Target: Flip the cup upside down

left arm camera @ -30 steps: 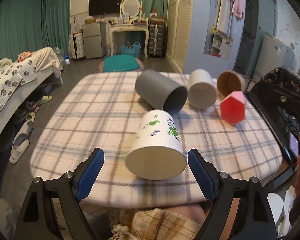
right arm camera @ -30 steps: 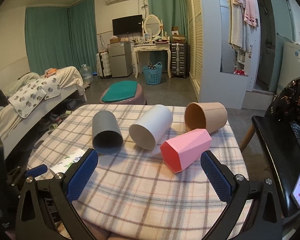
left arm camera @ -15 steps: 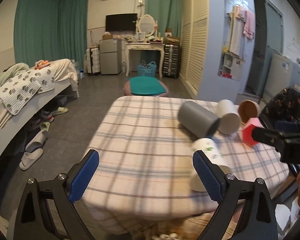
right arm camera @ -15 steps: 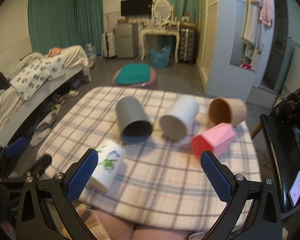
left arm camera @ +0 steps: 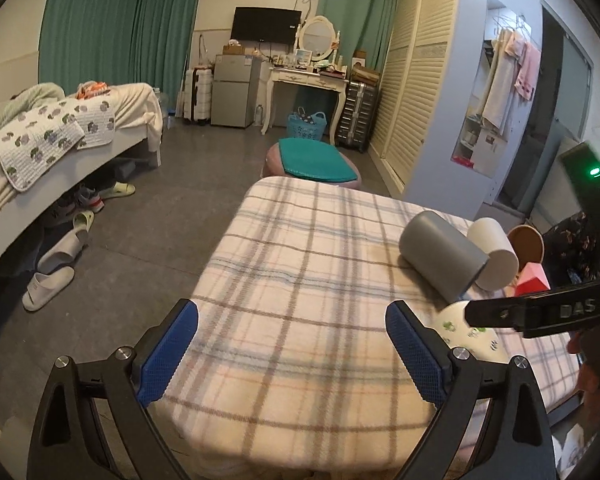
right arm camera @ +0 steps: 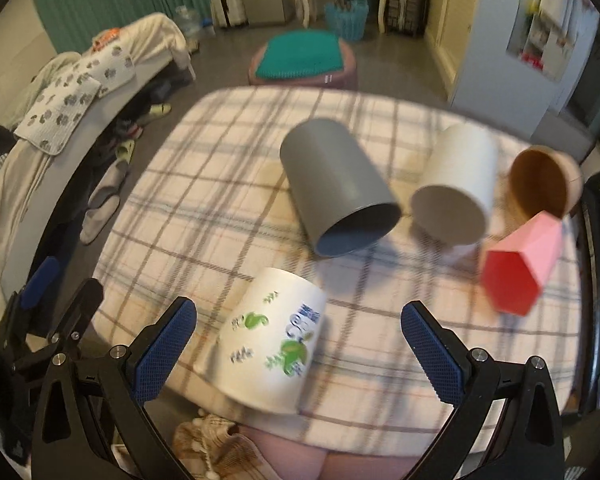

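5 cups total on the plaid tabletop [right arm camera: 204, 184], all lying on their sides. The white cup w/ green prints [right arm camera: 270, 340] sits right between the fingers of the right hand-held gripper [right arm camera: 299, 350], jaws wide apart, not touching it afaict. Further ahead: 1 grey cup [right arm camera: 336, 184], 1 plain white cup [right arm camera: 456, 184], 1 brown cup [right arm camera: 544, 180], and 1 pink faceted cup [right arm camera: 524, 264] off to the right. Left hand-held gripper [left arm camera: 292, 350] is also spread wide, nothing in it, just tabletop between its fingers.
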